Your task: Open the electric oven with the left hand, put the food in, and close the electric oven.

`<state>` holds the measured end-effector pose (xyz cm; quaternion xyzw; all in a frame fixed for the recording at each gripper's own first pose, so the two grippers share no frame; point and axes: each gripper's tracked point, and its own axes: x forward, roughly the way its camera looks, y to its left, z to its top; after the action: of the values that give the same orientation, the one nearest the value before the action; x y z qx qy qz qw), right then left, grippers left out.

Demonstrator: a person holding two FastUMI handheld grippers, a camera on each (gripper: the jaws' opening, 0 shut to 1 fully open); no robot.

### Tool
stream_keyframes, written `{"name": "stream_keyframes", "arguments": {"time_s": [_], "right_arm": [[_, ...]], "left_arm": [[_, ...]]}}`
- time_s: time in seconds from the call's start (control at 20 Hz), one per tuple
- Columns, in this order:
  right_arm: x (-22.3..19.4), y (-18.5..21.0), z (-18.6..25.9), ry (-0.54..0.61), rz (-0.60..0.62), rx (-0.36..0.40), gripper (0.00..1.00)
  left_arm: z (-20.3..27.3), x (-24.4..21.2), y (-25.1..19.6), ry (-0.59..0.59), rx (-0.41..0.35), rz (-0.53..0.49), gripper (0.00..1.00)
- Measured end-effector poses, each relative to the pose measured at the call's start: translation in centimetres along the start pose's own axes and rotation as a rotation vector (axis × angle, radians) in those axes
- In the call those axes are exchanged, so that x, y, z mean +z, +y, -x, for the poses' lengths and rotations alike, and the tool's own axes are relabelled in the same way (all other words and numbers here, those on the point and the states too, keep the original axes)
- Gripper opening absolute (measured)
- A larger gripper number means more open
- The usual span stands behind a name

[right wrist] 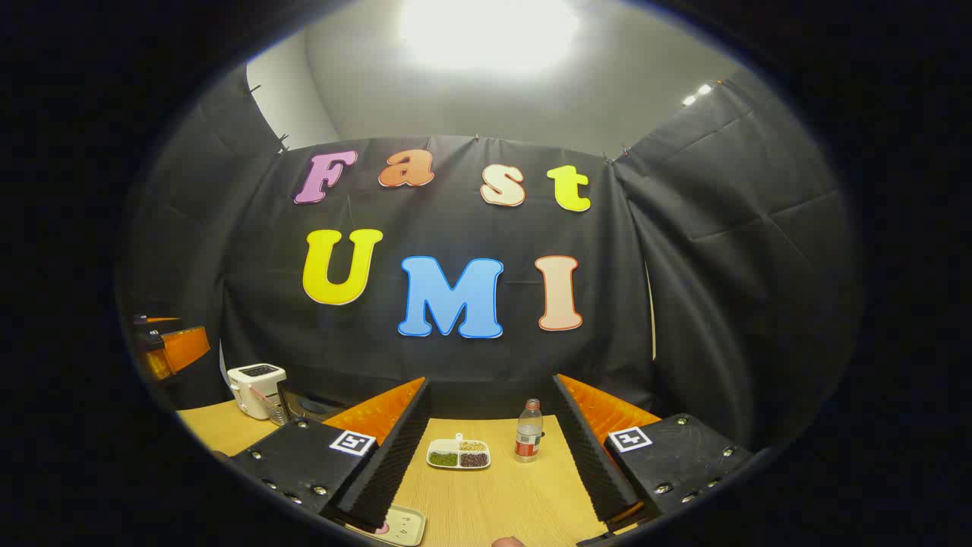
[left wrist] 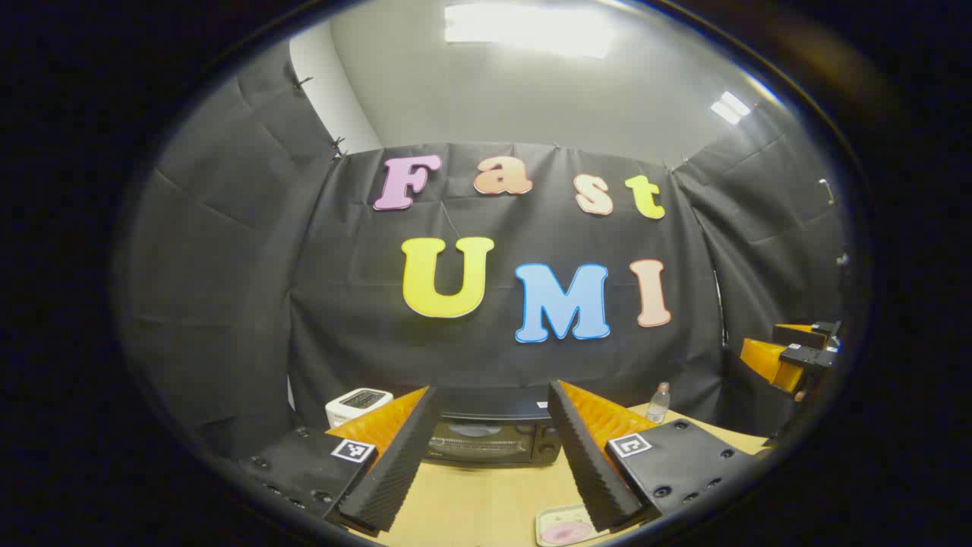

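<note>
Left gripper [left wrist: 490,463]: hovering, jaws apart, facing the black glass-doored electric oven [left wrist: 490,437], its door seemingly closed.
Right gripper [right wrist: 490,463]: hovering, jaws apart, over the pale wooden table [right wrist: 501,501].

Both grippers, left [left wrist: 486,456] and right [right wrist: 486,456], hover with jaws spread.

No readable text; bottle [right wrist: 528,441] label illegible.
</note>
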<state>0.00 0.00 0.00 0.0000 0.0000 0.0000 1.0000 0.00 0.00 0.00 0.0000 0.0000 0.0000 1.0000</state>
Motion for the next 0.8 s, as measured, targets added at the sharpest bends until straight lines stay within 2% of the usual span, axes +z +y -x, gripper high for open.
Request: {"name": "stream_keyframes", "arguments": {"time_s": [0.2, 0.25, 0.35, 0.4, 0.8], "right_arm": [[-0.2, -0.6, 0.7, 0.008, 0.000, -0.005, 0.96], [-0.3, -0.8, 0.8, 0.009, 0.005, -0.006, 0.96], [-0.2, -1.2, 1.0, 0.008, 0.010, -0.003, 0.96], [-0.1, -1.3, 1.0, 0.006, 0.013, -0.001, 0.96], [-0.9, -2.6, 1.1, 0.000, 0.019, 0.045, 0.96]], "left_arm": [[0.3, 0.0, -0.6, -0.006, -0.005, 0.000, 1.00], [0.4, 0.1, -0.7, -0.007, -0.002, 0.001, 0.96], [0.5, 0.1, -1.1, -0.006, -0.002, 0.004, 0.96], [0.6, 0.0, -1.4, -0.007, -0.002, 0.003, 1.00], [1.1, 0.1, -3.6, -0.003, 0.020, -0.019, 1.00]]}}
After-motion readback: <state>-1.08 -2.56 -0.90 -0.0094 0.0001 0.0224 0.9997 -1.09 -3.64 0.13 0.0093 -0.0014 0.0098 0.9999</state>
